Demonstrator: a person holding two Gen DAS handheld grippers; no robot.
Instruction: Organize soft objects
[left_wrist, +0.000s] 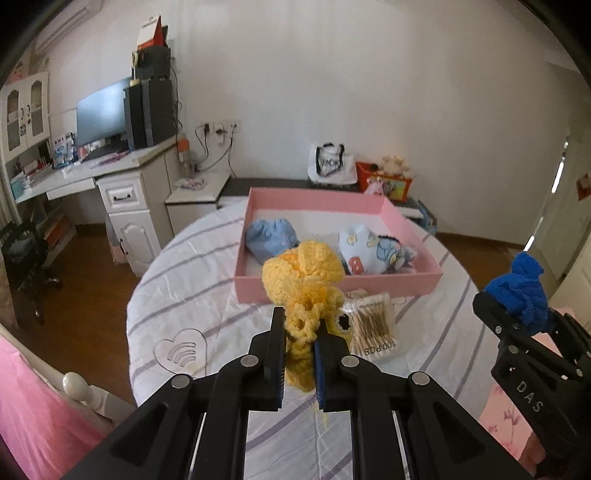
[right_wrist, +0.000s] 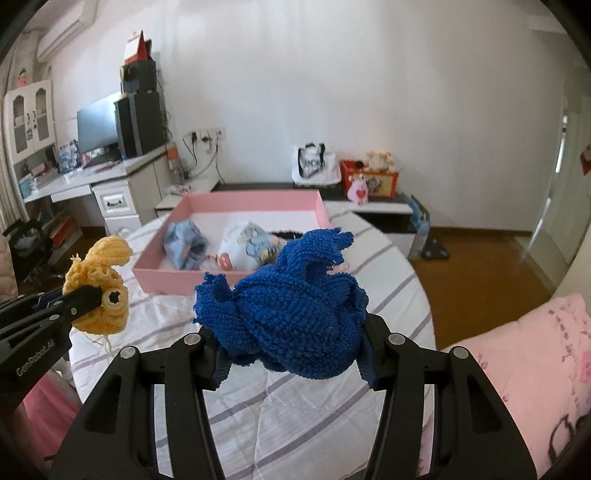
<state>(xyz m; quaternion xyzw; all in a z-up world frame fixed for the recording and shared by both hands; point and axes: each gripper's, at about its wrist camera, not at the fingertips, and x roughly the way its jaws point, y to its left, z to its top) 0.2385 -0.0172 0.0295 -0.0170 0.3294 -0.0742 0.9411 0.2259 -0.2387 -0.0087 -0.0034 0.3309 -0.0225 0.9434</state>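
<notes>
My left gripper (left_wrist: 300, 334) is shut on a yellow crocheted toy (left_wrist: 303, 273), held up above the bed; the same yellow toy (right_wrist: 98, 288) shows at the left of the right wrist view. My right gripper (right_wrist: 291, 354) is shut on a bunched blue knitted piece (right_wrist: 291, 310), which also appears at the right edge as the blue knit (left_wrist: 524, 291). Ahead on the bed lies a pink tray (left_wrist: 332, 286) (right_wrist: 162, 277) holding a light blue fabric item (left_wrist: 271, 238) and a cartoon-print pouch (left_wrist: 376, 251).
A pack of cotton swabs (left_wrist: 373, 325) lies on the striped sheet (left_wrist: 192, 295) just before the tray. A pink pillow (right_wrist: 517, 369) is at the right. A white bedpost knob (left_wrist: 75, 384) stands at the lower left. A desk with monitor (left_wrist: 99, 114) is beyond.
</notes>
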